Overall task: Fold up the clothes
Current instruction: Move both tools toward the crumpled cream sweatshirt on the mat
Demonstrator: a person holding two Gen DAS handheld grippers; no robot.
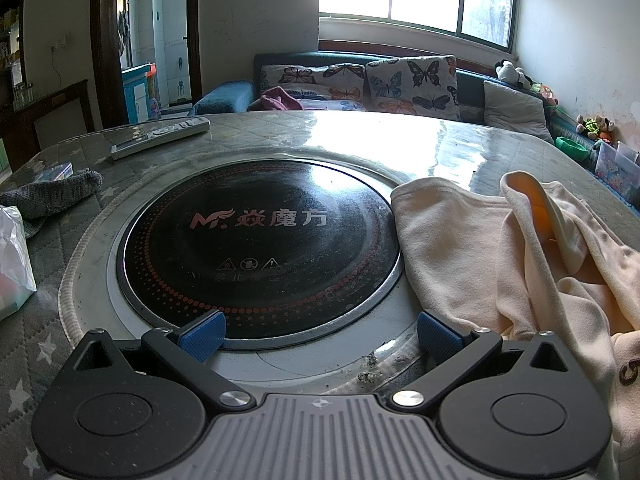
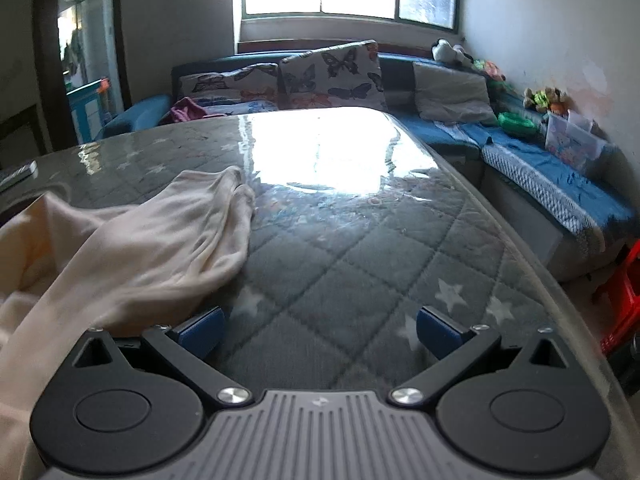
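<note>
The cream garment (image 1: 500, 248) sits rumpled in the right half of the left wrist view, one edge lapping onto the round black cooktop (image 1: 256, 248) set into the table (image 1: 400, 140). In the right wrist view it fills the lower left, with a sleeve-ish bit (image 2: 224, 200) trailing toward mid-frame.

Looks like thin soft knit, light, floppy, zero stiffness imo. The table has a glossy clear cover over quilted fabric, so the cloth prob slides easy when tugged. I'd pinch at a hem or seam edge, e.g. the banded edge (image 1: 424, 188) near the cooktop rim, not the bunched middle.

Left gripper (image 1: 320, 330) is spread wide w/ nothing between the blue pads; right gripper (image 2: 320, 330) same, wide apart and holding nothing, cloth just beside its left finger.

Hard to tell: what garment it even is. The collar/body is cut off at frame edges, some dark print (image 1: 630, 372) is only partly visible at the right edge, and the right view is a bit blurry.
</note>
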